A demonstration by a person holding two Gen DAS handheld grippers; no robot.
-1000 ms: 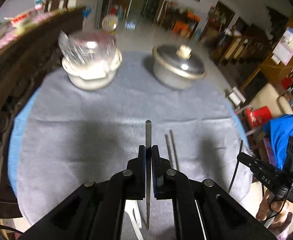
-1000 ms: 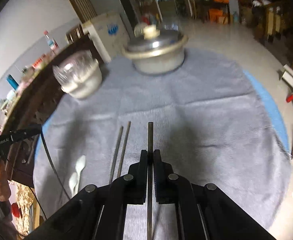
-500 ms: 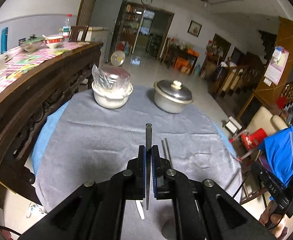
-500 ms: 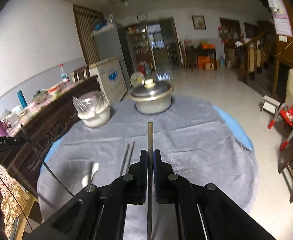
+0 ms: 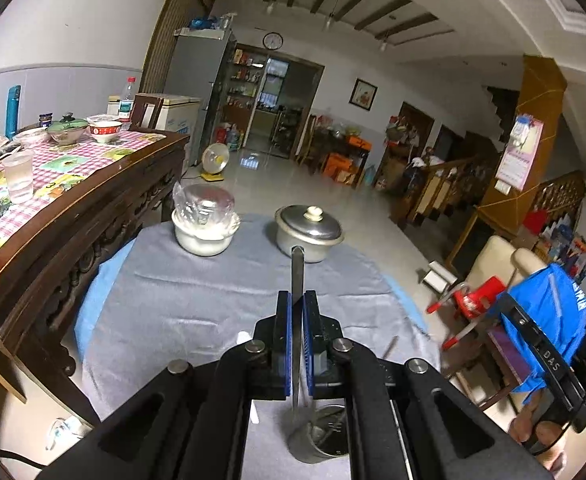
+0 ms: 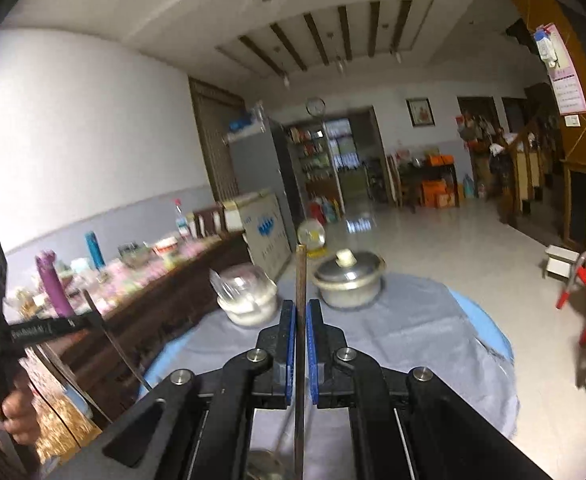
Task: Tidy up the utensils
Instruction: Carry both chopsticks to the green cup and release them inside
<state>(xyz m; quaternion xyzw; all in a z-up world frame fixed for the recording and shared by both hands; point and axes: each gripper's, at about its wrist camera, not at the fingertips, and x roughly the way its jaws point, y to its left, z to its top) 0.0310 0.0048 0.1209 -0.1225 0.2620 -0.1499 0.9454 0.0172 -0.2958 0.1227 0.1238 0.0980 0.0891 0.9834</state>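
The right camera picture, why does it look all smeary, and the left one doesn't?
Right wrist view: motion blur smears the checked table and wrapped bowl, though the chopstick in the right gripper stays sharp. Left wrist view: crisp, the lidded pot clear; the fisheye bends walls in both.

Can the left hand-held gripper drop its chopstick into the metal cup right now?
Probably yes. The left hand-held gripper holds the chopstick with its lower end already at the open metal cup, nothing between.
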